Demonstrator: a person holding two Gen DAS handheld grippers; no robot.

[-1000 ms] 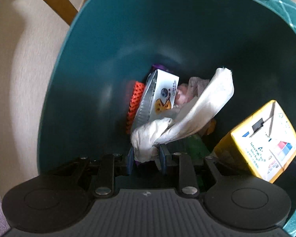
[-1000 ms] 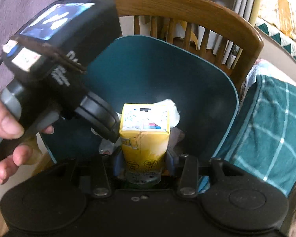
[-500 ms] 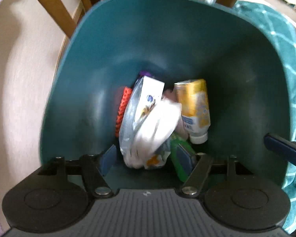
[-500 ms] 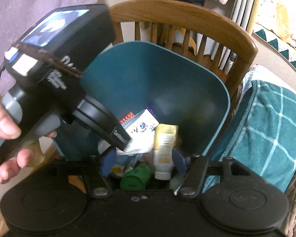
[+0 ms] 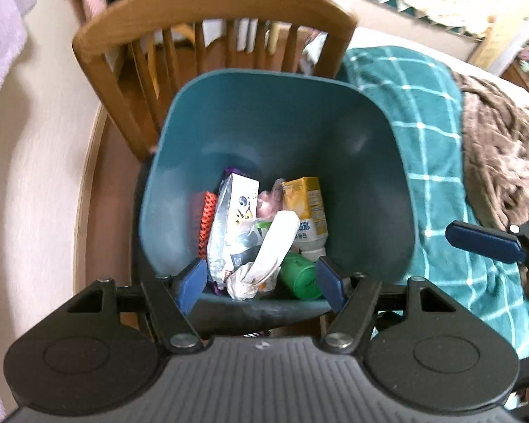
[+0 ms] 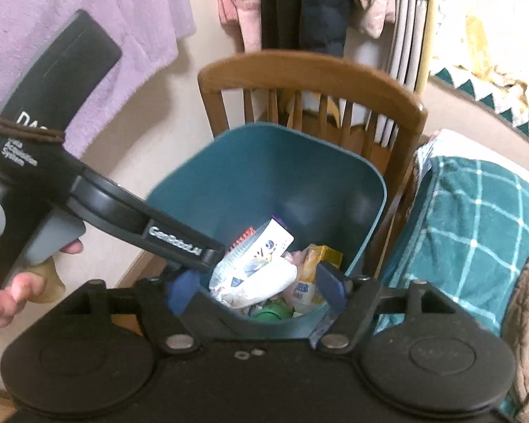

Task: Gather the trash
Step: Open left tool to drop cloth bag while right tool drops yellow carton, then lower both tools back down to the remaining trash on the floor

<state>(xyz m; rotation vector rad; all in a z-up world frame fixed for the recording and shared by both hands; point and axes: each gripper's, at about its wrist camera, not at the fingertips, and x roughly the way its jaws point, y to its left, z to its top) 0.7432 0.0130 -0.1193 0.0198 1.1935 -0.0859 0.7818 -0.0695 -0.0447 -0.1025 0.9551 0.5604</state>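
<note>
- Centre of both views, the teal bin (image 5: 366,162) stands against a wooden chair (image 5: 208,3), with a checked blanket (image 5: 430,112) at right.
- Low in the bin, the yellow carton (image 5: 305,201) I held a second ago now lies among the trash, beside the white crumpled wrapper (image 5: 264,257) my other side dropped.
- My left gripper (image 5: 261,278) and right gripper (image 6: 255,289) have both pulled back above the rim, jaws spread wide, empty.
- I judge this load delivered; more trash comes next.
</note>
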